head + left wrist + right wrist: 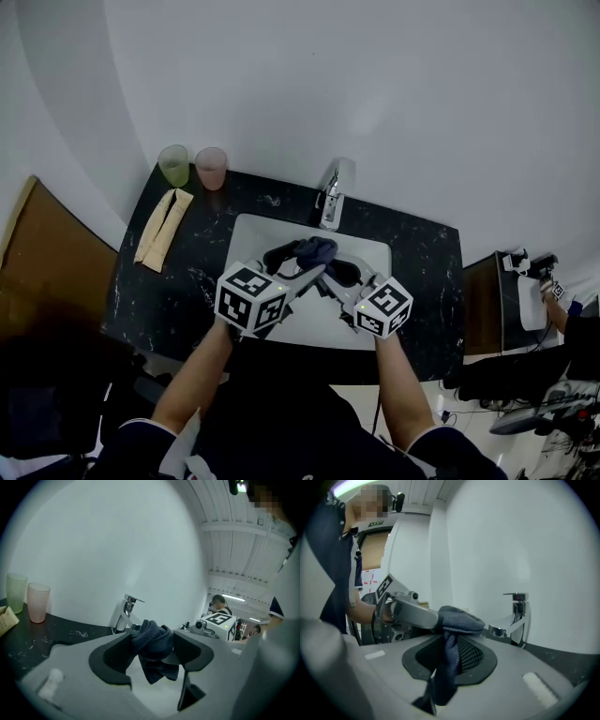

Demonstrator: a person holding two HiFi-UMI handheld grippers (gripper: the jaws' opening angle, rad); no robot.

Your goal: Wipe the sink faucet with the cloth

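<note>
A dark blue cloth (314, 249) is bunched over the white sink (253, 234), between my two grippers. In the left gripper view the cloth (152, 644) sits between the wide-apart jaws of my left gripper (151, 654), which stands open. My right gripper (457, 637) is shut on the cloth (449, 663), which hangs down between its jaws. In the head view the left gripper (302, 265) and right gripper (336, 274) meet tip to tip at the cloth. The chrome faucet (331, 199) stands behind the basin, apart from the cloth, and also shows as faucet (125, 613) and faucet (514, 616).
A green cup (173, 165) and a pink cup (211, 167) stand at the back left of the black counter (427, 281). Folded beige cloths (164, 228) lie in front of them. A white wall rises right behind the faucet.
</note>
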